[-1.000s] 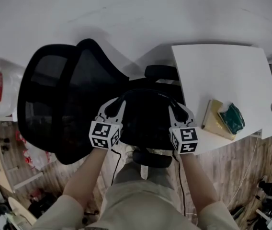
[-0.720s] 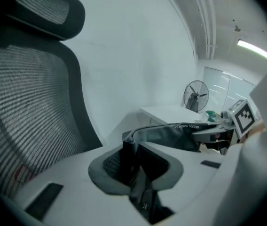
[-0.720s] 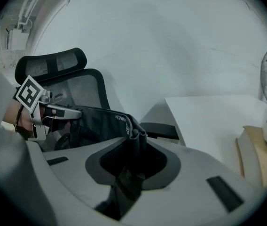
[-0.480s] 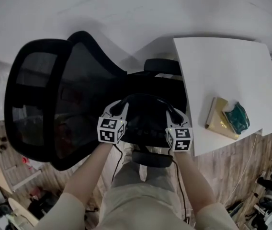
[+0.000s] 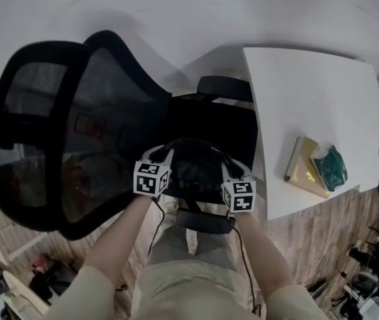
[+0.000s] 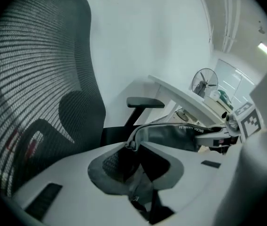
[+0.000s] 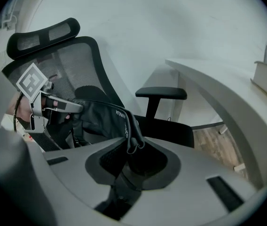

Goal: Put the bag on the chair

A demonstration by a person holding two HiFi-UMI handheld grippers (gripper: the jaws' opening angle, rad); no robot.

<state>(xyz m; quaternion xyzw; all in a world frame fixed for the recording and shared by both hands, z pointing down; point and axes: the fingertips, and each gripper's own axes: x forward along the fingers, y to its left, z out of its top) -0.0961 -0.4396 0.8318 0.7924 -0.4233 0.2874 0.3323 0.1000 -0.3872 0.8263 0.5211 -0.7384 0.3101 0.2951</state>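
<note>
A black bag [image 5: 196, 175] hangs between my two grippers, over the front of the seat [image 5: 211, 127] of a black mesh office chair [image 5: 76, 125]. My left gripper [image 5: 162, 157] is shut on the bag's left top edge [image 6: 132, 144]; its jaws have just been opening a little, with the bag's rim still between them. The right gripper [image 5: 232, 170] is shut on the opposite edge [image 7: 132, 145]. The bag's top [image 6: 180, 134] stretches across to the right gripper [image 6: 227, 133]. Whether the bag's bottom touches the seat [image 7: 171, 128] is hidden.
The chair's tall mesh backrest [image 7: 77, 60] stands at the left, and one armrest [image 5: 223, 85] lies beyond the seat. A white desk [image 5: 316, 105] is close on the right, with a yellow book [image 5: 304, 169] and a green object [image 5: 329, 165] on it. Wooden floor shows below.
Both grippers have come down with the bag toward the chair seat and drawn slightly nearer each other. The chair now fills more of the head view.
</note>
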